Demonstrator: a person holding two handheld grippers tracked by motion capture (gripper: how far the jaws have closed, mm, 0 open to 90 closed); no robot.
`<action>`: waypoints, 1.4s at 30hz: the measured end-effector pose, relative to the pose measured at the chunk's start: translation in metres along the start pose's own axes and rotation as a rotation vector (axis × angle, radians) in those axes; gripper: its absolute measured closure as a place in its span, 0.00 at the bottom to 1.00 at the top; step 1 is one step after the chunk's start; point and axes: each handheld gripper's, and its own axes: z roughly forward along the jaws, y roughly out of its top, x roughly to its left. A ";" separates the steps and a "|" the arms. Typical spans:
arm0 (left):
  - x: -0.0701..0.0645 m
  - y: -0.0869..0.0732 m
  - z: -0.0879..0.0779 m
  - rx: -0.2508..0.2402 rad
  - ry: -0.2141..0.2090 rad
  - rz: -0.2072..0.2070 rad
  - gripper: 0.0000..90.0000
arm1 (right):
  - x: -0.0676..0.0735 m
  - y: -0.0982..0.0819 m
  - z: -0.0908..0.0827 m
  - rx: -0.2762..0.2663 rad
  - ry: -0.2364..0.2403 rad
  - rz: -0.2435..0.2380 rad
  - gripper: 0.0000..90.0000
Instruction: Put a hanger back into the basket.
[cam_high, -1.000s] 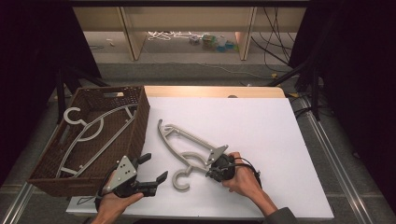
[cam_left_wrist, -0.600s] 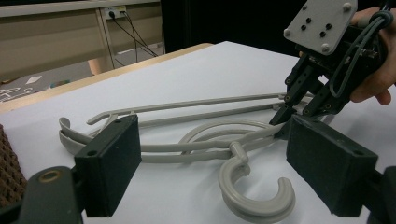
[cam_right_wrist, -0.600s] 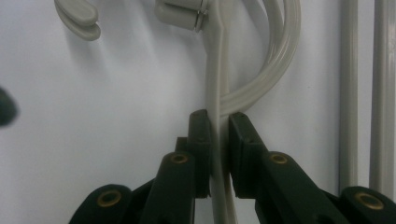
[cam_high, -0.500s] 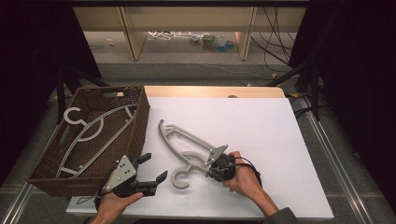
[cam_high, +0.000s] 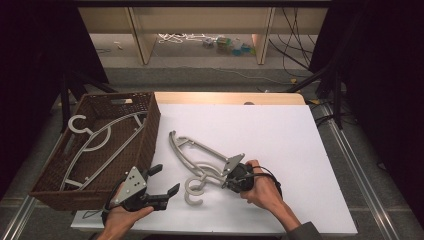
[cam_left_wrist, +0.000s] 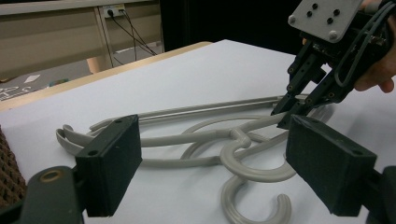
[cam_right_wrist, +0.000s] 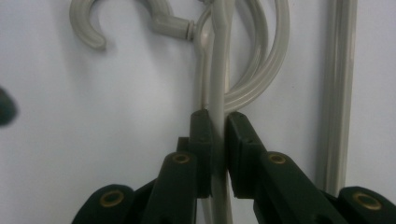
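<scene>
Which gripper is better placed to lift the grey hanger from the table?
Right. The right gripper is already shut on an arm of the top hanger, while the left gripper is open near the basket, touching nothing.

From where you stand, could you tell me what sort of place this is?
Probably a lab recording bench: a white-topped table ringed by dark drapes, loose cables on the floor behind, and handheld grippers working grey hangers beside a wicker basket.

No legible text – no labels, brands, numbers
</scene>
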 end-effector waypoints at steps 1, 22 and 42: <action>0.000 -0.001 0.000 0.008 0.001 0.003 0.20 | 0.000 0.000 -0.001 0.000 -0.002 -0.007 0.91; 0.000 0.001 0.003 0.011 0.042 0.106 0.23 | -0.003 -0.011 -0.062 -0.118 -0.038 -0.095 0.92; -0.021 0.014 0.019 0.038 -0.021 0.273 0.26 | 0.023 -0.026 -0.086 -0.158 0.074 -0.130 0.92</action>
